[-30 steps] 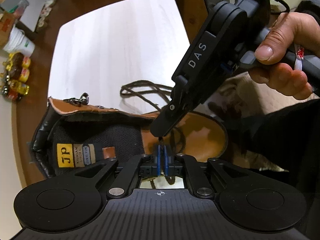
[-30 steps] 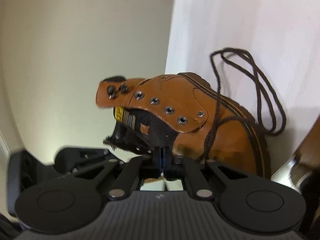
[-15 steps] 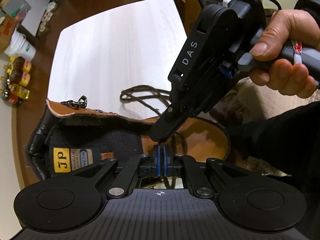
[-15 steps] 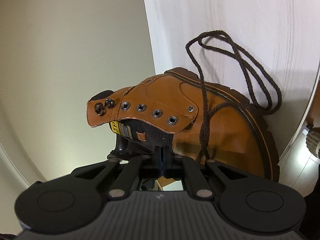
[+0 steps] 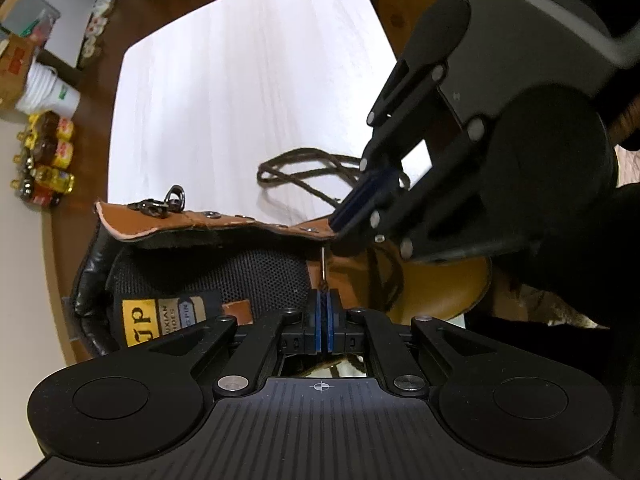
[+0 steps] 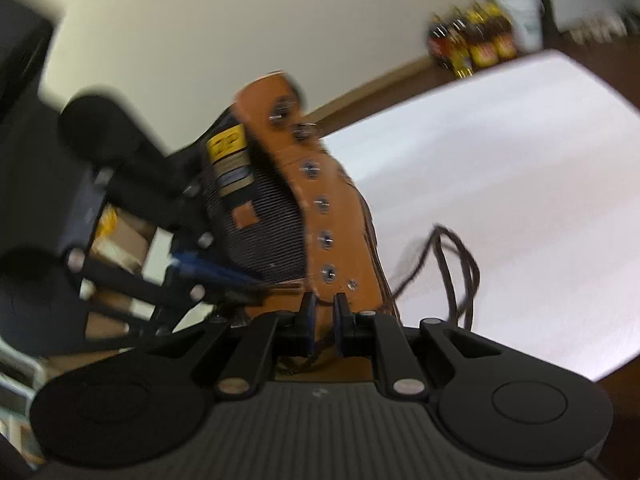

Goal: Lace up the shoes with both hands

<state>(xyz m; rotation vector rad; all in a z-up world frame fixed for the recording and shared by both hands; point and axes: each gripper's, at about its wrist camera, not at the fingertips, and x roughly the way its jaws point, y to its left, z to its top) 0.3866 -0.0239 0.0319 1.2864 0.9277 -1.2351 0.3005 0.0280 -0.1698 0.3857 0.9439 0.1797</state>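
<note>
Now the left tongs (image 5: 325,304) pinch the lace tip (image 5: 322,262) tight, while the right tongs (image 6: 323,310) are opening, empty, beside the boot (image 6: 332,216).

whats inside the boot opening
Inside the boot you can see black mesh lining, a tongue label with a yellow patch, and the lace tip pinched by the left tongs. The insole and toe area are hidden.

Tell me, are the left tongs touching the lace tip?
Touching. The left wrist view shows the left tongs shut on the lace tip, which sticks up from between the blue pads.
</note>
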